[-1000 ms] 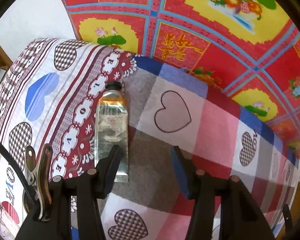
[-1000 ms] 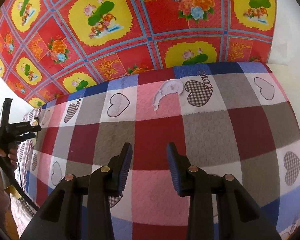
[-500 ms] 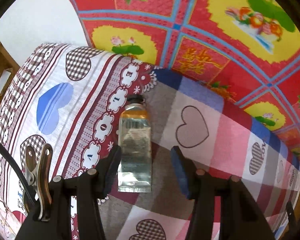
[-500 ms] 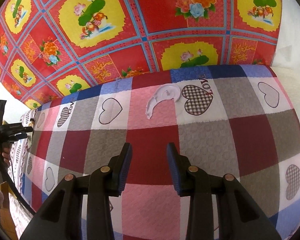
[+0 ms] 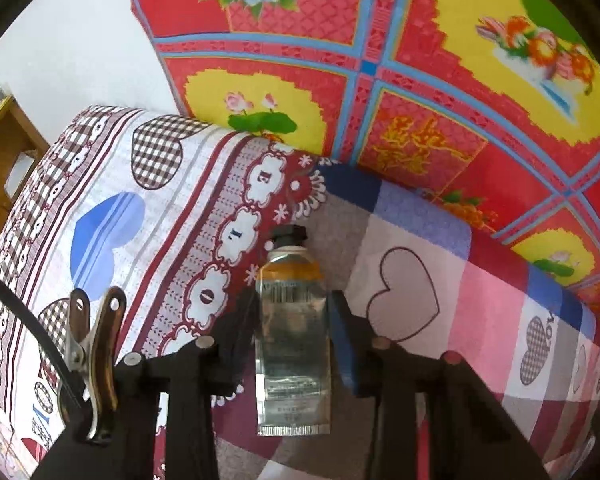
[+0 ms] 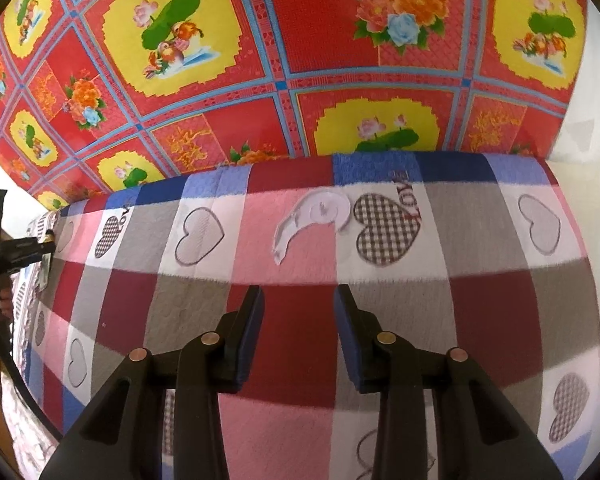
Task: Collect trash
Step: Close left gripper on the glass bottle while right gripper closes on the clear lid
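Lying lengthwise between our left claw (image 5: 293,334) fingers, the tube (image 5: 293,332) points its black cap away from us on the checked bedspread (image 5: 500,304); the fingers flank it narrowly (contact unclear). Our right claw (image 6: 298,334) hangs wide and empty, facing a white plastic scrap (image 6: 312,216) farther ahead.

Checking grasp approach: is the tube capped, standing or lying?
Capped, lying flat: tube on the bedspread, black cap away from camera, between open left gripper fingers.
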